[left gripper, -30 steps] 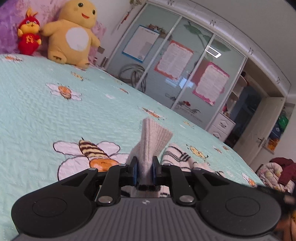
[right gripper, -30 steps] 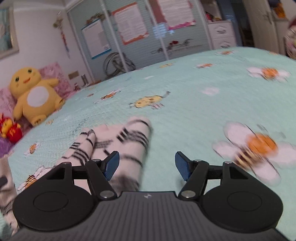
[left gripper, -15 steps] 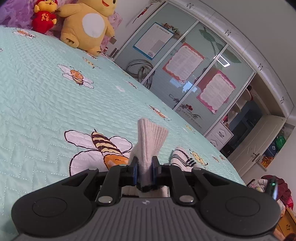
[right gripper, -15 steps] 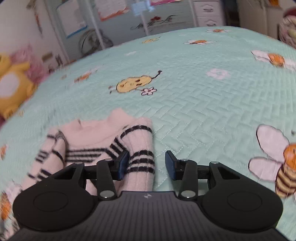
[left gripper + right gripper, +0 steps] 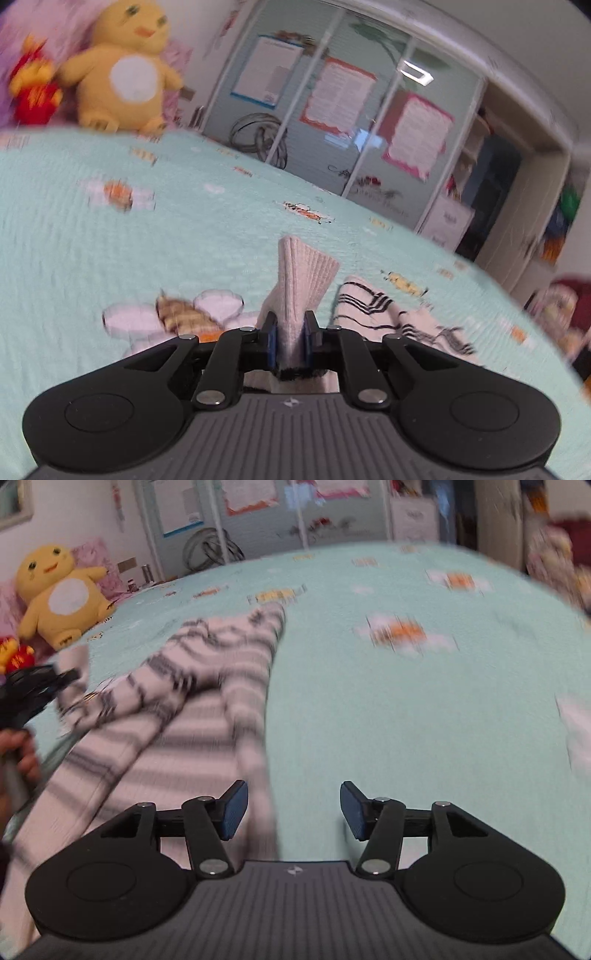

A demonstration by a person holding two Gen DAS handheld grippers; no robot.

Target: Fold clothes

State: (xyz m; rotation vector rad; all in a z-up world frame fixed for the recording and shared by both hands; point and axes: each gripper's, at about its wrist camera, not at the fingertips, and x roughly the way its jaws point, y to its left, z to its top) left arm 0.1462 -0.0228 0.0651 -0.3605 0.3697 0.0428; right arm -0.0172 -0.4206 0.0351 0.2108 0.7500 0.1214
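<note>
The left claw (image 5: 289, 341) is clamped tight on a ribbed cuff of the striped sweater (image 5: 192, 701), held above the bed. The right claw (image 5: 291, 810), jaws just widening and empty, hangs over the sweater's right edge, pointing downward.

I see a pink sweater (image 5: 207, 686) with black stripes lying crumpled on the green bed cover (image 5: 406, 709), near its middle. One ribbed plain end (image 5: 301, 273) of it sticks up, pinched and lifted off the bed.
</note>
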